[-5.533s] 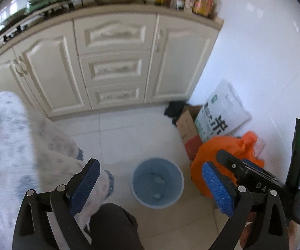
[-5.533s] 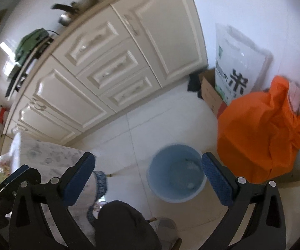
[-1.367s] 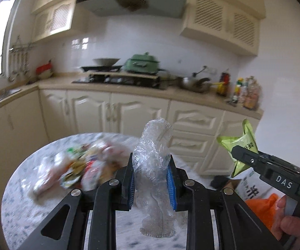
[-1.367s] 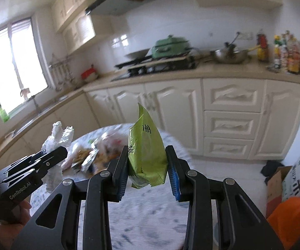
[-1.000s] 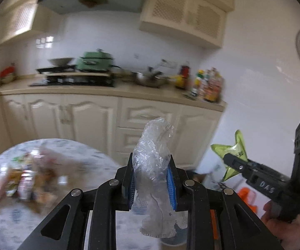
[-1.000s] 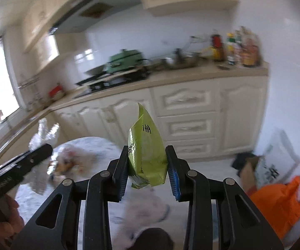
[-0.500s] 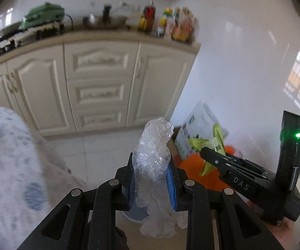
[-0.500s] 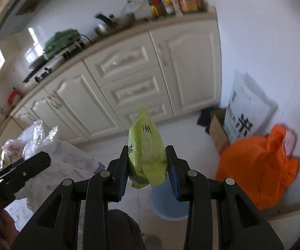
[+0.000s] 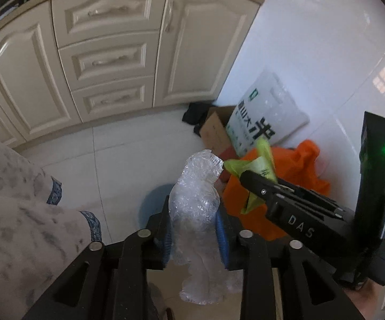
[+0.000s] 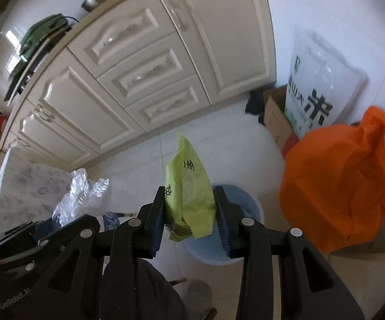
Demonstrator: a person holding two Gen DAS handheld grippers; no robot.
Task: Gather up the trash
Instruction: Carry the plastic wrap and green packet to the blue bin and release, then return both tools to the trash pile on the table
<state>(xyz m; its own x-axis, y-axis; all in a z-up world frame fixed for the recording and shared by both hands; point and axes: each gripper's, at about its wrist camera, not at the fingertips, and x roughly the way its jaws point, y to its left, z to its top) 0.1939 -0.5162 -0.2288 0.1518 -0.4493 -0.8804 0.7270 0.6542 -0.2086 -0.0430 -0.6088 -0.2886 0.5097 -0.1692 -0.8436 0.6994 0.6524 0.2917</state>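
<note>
My left gripper points down at the floor with a crumpled clear plastic wrap standing between its blue pads; its jaws are opening, the pads still against the wrap. Behind the wrap shows part of the blue bin. My right gripper has a green snack packet between its pads, its jaws easing open, right over the blue bin. In the left wrist view the right gripper reaches in from the right with the packet. The wrap shows at lower left in the right wrist view.
An orange bag, a cardboard box and a white rice sack stand by the wall right of the bin. Cream cabinets run behind. The round table's marbled cloth is at left. A dark-clad knee is below.
Both grippers swung away from the table and tipped down toward the floor, carrying the wrap and the packet. The bin has come into view beneath them.
</note>
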